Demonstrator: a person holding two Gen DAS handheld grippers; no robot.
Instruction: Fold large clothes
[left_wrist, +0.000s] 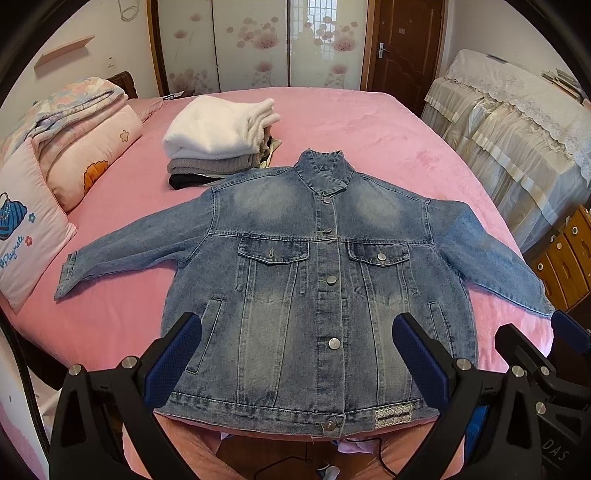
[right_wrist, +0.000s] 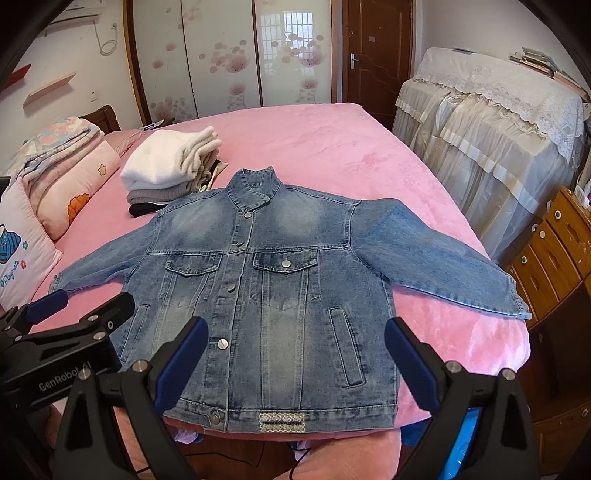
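A blue denim jacket (left_wrist: 295, 280) lies flat, front up and buttoned, on the pink bed (left_wrist: 369, 122), sleeves spread to both sides, hem at the near edge. It also shows in the right wrist view (right_wrist: 273, 295). My left gripper (left_wrist: 295, 354) is open and empty, hovering above the jacket's lower hem. My right gripper (right_wrist: 295, 362) is open and empty, above the hem as well. The right gripper shows at the right edge of the left wrist view (left_wrist: 535, 339); the left gripper shows at the left of the right wrist view (right_wrist: 81, 306).
A stack of folded clothes (left_wrist: 218, 140), white on top, sits on the bed behind the jacket's left shoulder. Pillows and a folded quilt (left_wrist: 74, 140) lie at the left. A lace-covered piece of furniture (left_wrist: 517, 140) and wooden drawers (right_wrist: 554, 251) stand at the right.
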